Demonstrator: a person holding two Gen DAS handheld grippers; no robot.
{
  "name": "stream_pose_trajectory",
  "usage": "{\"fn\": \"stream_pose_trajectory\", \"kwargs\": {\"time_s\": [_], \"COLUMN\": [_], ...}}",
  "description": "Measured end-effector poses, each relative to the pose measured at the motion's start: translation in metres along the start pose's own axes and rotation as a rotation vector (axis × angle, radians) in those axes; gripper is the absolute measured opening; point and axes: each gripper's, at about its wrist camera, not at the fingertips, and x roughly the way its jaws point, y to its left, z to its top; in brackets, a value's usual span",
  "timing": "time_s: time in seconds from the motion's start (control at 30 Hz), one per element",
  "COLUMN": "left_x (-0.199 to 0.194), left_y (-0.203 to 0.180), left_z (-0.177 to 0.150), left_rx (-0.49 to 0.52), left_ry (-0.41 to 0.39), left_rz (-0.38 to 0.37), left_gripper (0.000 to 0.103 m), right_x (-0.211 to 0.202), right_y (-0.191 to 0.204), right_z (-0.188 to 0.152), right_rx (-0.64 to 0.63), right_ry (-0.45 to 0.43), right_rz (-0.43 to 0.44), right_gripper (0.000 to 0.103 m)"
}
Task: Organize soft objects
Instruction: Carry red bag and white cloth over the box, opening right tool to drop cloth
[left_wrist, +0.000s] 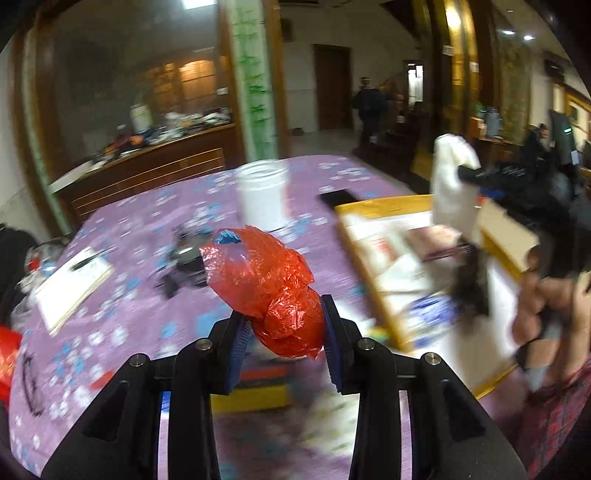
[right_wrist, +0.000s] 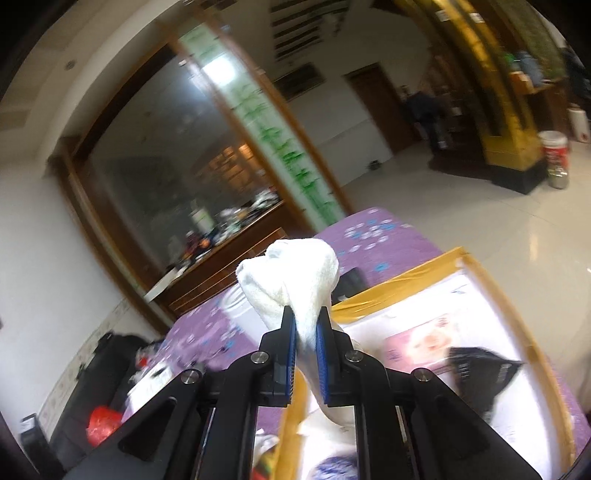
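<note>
My left gripper (left_wrist: 284, 325) is shut on a crumpled red plastic bag (left_wrist: 269, 288) and holds it above the purple tablecloth (left_wrist: 129, 240). My right gripper (right_wrist: 306, 325) is shut on a white cloth (right_wrist: 295, 280), lifted over the yellow-edged cardboard box (right_wrist: 480, 273). In the left wrist view the right gripper (left_wrist: 469, 173) shows at the right with the white cloth (left_wrist: 450, 177) hanging over the box (left_wrist: 373, 210). A black soft item (right_wrist: 476, 373) lies inside the box.
A white plastic jar (left_wrist: 262, 195) stands mid-table. A black phone-like slab (left_wrist: 338, 199) lies behind the box. A white notepad (left_wrist: 70, 284) and a dark gadget (left_wrist: 184, 258) lie at left. Yellow and red sponges (left_wrist: 255, 391) sit under my left gripper.
</note>
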Motion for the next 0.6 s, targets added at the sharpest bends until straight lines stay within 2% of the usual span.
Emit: {"fn": "stream_pose_trajectory", "kwargs": {"time_s": [0.07, 0.2, 0.33, 0.47, 0.6], "left_x": [0.007, 0.025, 0.039, 0.044, 0.052], "left_y": [-0.023, -0.066, -0.098, -0.107, -0.107], "left_z": [0.005, 0.004, -0.003, -0.013, -0.018], "left_rx": [0.020, 0.060, 0.112, 0.157, 0.160], "left_ry": [0.014, 0.071, 0.105, 0.117, 0.150], "left_rz": [-0.043, -0.131, -0.173, -0.191, -0.214], "left_gripper": [0.034, 0.034, 0.034, 0.034, 0.034], "right_x": [-0.003, -0.001, 0.002, 0.009, 0.026], "right_y": [-0.010, -0.029, -0.043, -0.048, -0.049], "right_z": [0.004, 0.010, 0.012, 0.011, 0.005], "right_rx": [0.026, 0.098, 0.130, 0.127, 0.117], "right_ry": [-0.018, -0.014, 0.015, 0.054, 0.148], "right_rz": [-0.047, -0.081, -0.110, -0.134, -0.150], "right_gripper": [0.013, 0.013, 0.013, 0.013, 0.014]}}
